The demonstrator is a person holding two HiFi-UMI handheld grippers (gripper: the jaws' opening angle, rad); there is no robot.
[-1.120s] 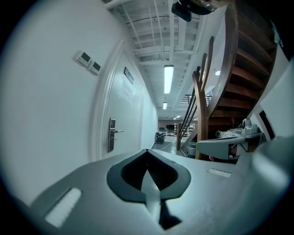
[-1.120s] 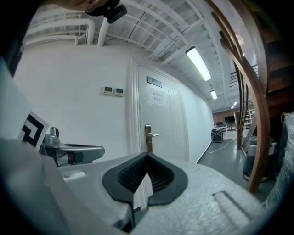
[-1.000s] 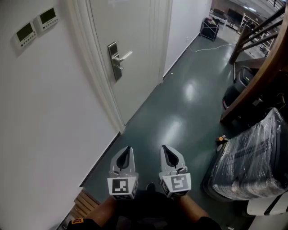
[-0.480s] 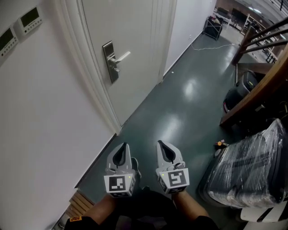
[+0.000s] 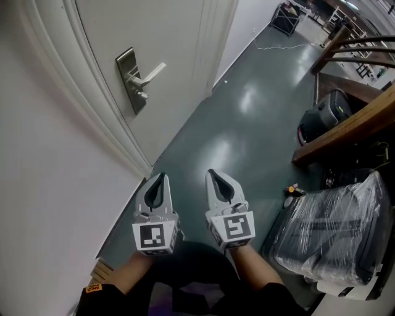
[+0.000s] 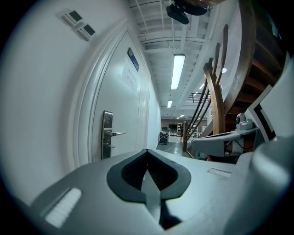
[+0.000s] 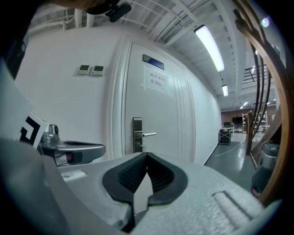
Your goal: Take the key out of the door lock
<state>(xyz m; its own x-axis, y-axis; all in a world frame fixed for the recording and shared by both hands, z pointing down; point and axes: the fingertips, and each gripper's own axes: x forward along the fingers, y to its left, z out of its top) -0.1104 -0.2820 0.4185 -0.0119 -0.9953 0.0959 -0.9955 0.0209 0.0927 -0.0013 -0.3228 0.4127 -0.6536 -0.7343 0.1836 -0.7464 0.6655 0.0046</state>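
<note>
Fingers of the left gripper point(image 5: 160, 179) and right gripper point(image 5: 213, 174) stay closed, empty, nearer the door lock point(image 5: 128, 77).

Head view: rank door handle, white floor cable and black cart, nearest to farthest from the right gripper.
1. Door handle, ahead-left of the right gripper.
2. White cable, on the floor farther along.
3. Black cart, at the far end.

open green floor point(image 5: 234, 142) runs clear beside the white door point(image 5: 176, 49) on the left. the lever handle point(image 5: 151, 72) juts out from the lock plate point(image 5: 126, 83), with free air around it. on the right, a wooden stair beam point(image 5: 345, 126), a black case point(image 5: 322, 118) and a plastic-wrapped bundle point(image 5: 333, 228) hem the passage.
</note>
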